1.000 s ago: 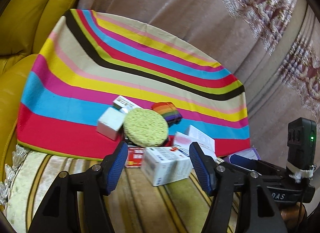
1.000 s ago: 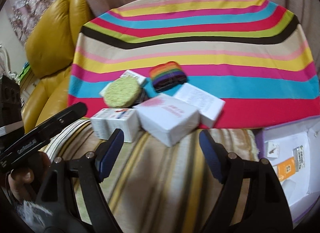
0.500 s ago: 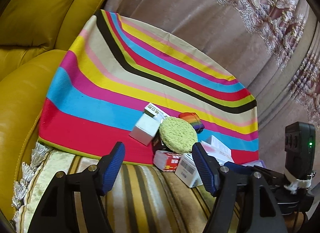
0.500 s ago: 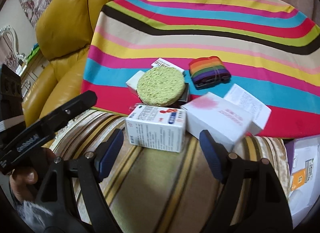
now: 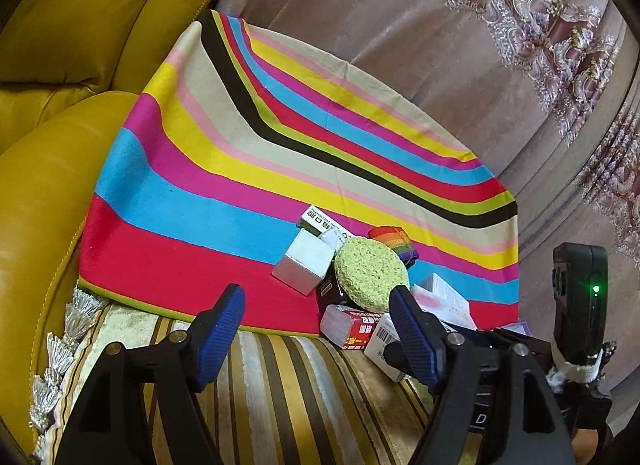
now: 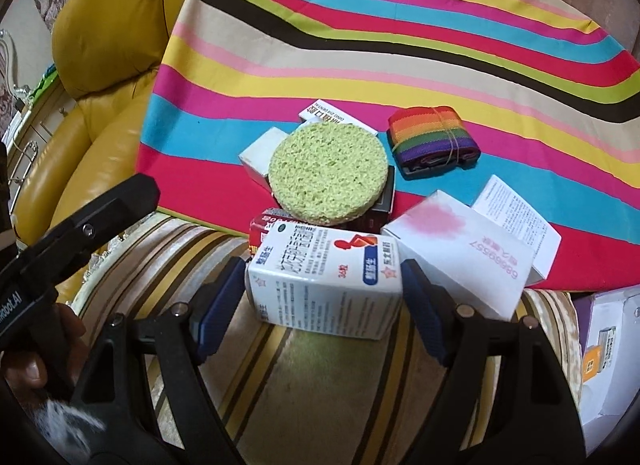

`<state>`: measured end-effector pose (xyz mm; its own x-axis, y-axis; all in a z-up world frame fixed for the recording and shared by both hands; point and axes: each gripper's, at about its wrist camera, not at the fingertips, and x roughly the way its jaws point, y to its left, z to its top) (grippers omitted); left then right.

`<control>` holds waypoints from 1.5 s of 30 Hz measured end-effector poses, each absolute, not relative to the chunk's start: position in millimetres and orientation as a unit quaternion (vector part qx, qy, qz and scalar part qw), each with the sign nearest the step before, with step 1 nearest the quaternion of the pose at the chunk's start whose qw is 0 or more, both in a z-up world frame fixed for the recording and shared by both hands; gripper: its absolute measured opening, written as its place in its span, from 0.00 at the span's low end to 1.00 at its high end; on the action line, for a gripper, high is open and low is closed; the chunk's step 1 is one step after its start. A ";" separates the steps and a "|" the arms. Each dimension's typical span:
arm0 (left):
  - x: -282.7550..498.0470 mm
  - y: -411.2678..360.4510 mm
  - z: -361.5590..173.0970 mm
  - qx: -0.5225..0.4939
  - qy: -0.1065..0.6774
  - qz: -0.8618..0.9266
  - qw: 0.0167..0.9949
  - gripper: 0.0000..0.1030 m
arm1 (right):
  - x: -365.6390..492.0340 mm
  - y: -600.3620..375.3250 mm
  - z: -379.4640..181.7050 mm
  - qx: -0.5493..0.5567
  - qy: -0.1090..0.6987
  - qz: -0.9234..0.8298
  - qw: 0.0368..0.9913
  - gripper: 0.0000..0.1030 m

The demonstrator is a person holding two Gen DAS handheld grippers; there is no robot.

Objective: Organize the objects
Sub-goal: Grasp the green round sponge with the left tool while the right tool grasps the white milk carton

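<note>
target: white medicine box (image 6: 324, 281), lower centre, long axis across my right gripper (image 6: 322, 301)
right claw: closing, straddles box, pads apart
left gripper (image 5: 316, 329): opening, empty

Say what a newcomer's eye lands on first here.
The bright striped cloth spread over the seat dominates both views. On its near edge sits a clutter pile topped by a round green sponge, a rainbow strap roll to its right. Nearest, a white medicine box stands between the closing right tool.
</note>
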<state>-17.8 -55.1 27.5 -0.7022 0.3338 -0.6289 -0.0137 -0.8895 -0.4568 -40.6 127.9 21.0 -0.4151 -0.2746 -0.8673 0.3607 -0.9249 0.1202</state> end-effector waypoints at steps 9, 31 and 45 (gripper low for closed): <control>-33.3 -45.5 27.3 -0.384 -0.187 0.899 0.095 0.73 | -25.6 145.3 38.3 0.464 0.009 -0.857 0.223 0.73; -96.7 63.1 15.5 -0.465 -0.006 0.878 0.113 0.86 | -28.3 251.0 61.1 0.382 -0.079 -0.909 0.147 0.73; -106.4 69.5 5.6 -0.484 0.025 0.872 0.067 0.80 | -31.6 293.9 47.9 0.404 -0.129 -0.897 0.127 0.73</control>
<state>-106.4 69.5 5.6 -0.5216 0.0924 -0.8482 -0.1403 -0.9899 -0.0216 -31.6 293.9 47.9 -0.6415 -0.3330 -0.6911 0.1240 -0.9341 0.3349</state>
